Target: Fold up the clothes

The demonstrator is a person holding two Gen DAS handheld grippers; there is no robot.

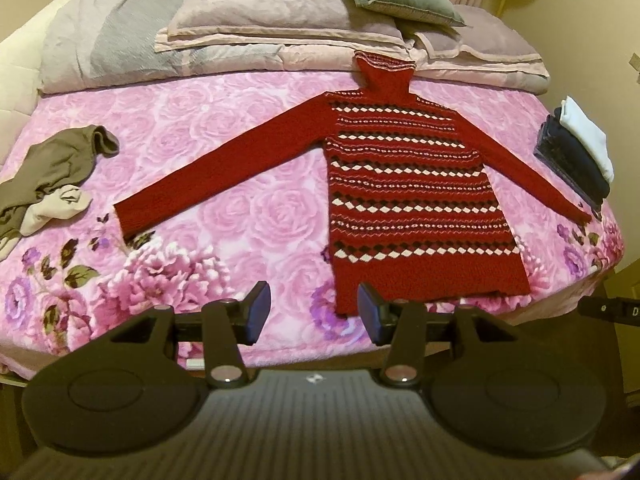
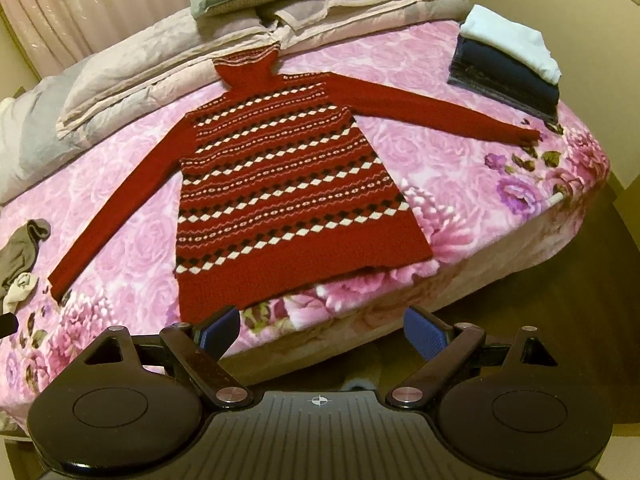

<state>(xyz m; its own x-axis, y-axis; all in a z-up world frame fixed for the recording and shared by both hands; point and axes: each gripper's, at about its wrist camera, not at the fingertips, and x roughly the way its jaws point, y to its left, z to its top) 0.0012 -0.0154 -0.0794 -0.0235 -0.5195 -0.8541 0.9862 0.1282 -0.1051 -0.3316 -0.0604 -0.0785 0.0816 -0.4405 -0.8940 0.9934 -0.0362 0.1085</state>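
The left gripper [image 1: 314, 312] hangs over the near edge of the bed [image 1: 248, 200], jaws wide apart and empty, its right finger just at the hem of the sweater [image 1: 404, 196]. The right gripper [image 2: 322, 332] has its jaws spread wider, holding nothing, its left finger near the hem corner. The sweater lies flat ahead, sleeves outstretched, neck toward the pillows [image 1: 280, 20]. Crumpled clothes [image 1: 48, 172] are cut off at left; a folded stack [image 2: 508, 68] sits right.

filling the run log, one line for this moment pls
stage: pre-fold | sweater: flat on bed, sleeves spread | left gripper: open, empty | right gripper: open, empty | folded stack: right
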